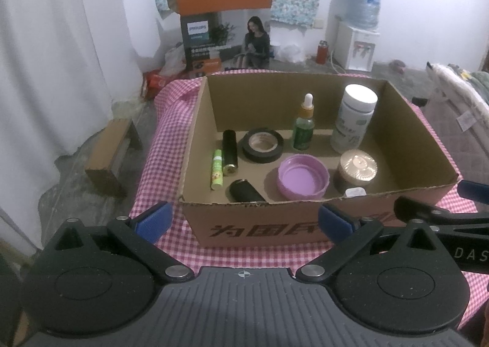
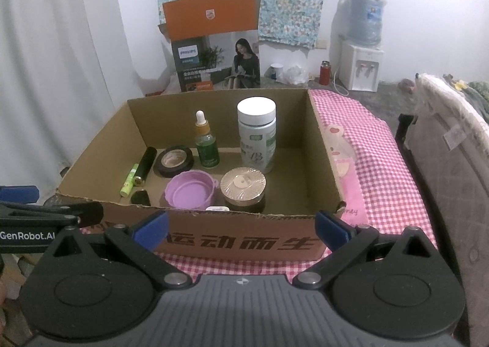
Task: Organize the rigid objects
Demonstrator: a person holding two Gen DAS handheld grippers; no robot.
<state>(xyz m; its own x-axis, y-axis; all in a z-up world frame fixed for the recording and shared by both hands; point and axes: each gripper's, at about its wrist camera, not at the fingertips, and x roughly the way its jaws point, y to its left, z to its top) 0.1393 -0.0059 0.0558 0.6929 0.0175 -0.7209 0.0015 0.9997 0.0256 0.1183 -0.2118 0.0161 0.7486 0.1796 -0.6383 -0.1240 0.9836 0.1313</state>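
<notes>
Pink checked cloth on table w/ cardboard box; both grippers' fingers wide apart, empty.

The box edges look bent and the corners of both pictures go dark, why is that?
Left wrist view: the fisheye lens bows the cardboard box walls and blackens the corners. Right wrist view: same curving; the white curtain glares pale, while the room looks dim and slightly soft.

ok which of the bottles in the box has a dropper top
The green bottle standing at the back, between the tape roll and the white-capped bottle. It has a narrow white dropper bulb; the white one has a wide flat cap.
</notes>
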